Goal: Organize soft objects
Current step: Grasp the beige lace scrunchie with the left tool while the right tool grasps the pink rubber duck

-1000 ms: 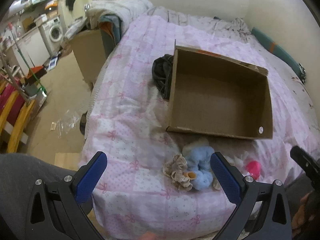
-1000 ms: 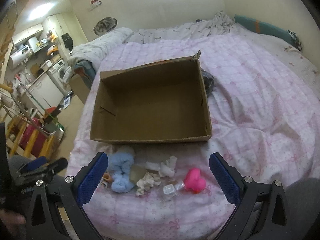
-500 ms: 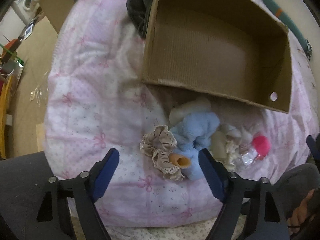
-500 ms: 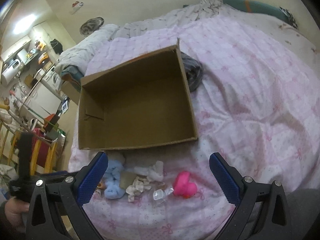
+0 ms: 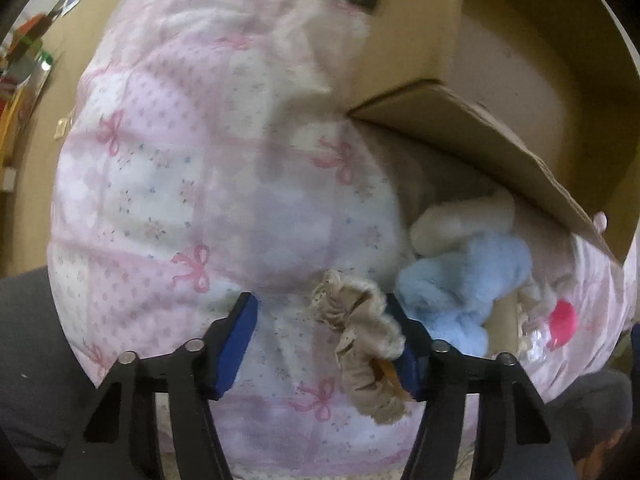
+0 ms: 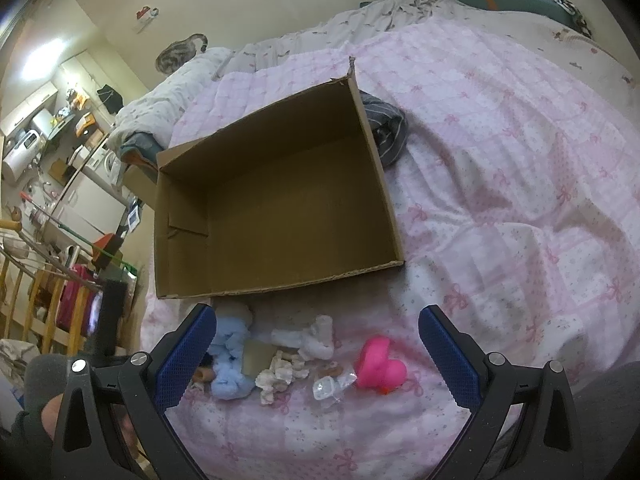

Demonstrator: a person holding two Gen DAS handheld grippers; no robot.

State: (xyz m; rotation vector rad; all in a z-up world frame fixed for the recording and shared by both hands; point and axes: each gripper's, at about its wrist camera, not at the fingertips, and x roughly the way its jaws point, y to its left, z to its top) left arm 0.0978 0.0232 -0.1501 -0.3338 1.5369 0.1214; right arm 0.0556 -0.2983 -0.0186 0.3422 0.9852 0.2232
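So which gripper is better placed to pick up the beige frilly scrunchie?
Left. The left gripper already straddles the beige scrunchie, jaws closing around it. The right gripper hangs open over the pink toy and scraps, apart from it.

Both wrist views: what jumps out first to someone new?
The big empty cardboard box in the middle of the pink bow-print quilt. In front of it lies a row of small soft things, with a blue plush toy on the left and a bright pink toy on the right. In the left wrist view, the left gripper is closing over a beige frilly scrunchie, which lies against one finger.
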